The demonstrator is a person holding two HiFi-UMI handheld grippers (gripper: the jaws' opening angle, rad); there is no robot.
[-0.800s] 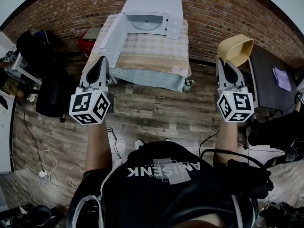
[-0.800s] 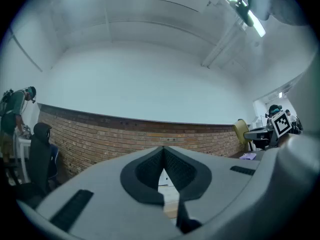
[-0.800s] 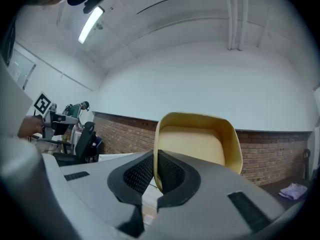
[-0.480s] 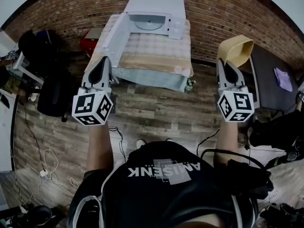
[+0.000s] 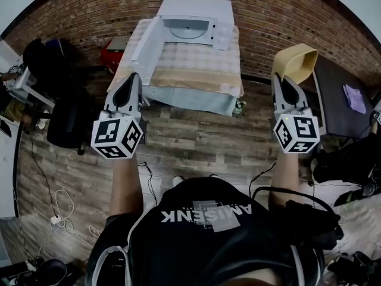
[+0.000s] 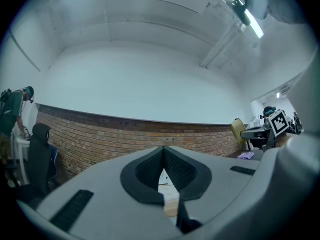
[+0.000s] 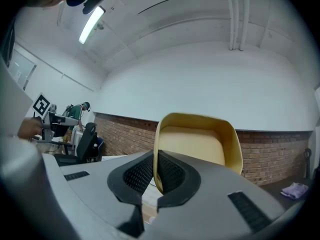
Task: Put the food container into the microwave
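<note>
A table (image 5: 190,70) is set in the middle, against a brick wall (image 5: 286,11). A microwave (image 5: 196,8) is placed on its far end, with the door (image 5: 144,43) swung out to the left. Right of the table, a food container (image 5: 296,61) is gripped in the right gripper (image 5: 280,77). A second table (image 5: 330,94) is seen far right, with a cloth (image 5: 354,98) laid on it; a chair (image 5: 62,124) is seen far left.

"What carries things here?"

"A table (image 5: 191,59) set against the brick wall (image 5: 268,16), under a pale checked cloth (image 5: 178,77) that hangs over its near edge."

"And on it?"

"A white microwave (image 5: 199,9) at the far end, its door (image 5: 144,43) swung open to the left. A small pale round thing (image 5: 224,87) sits by the near right corner, too small to name."
</note>
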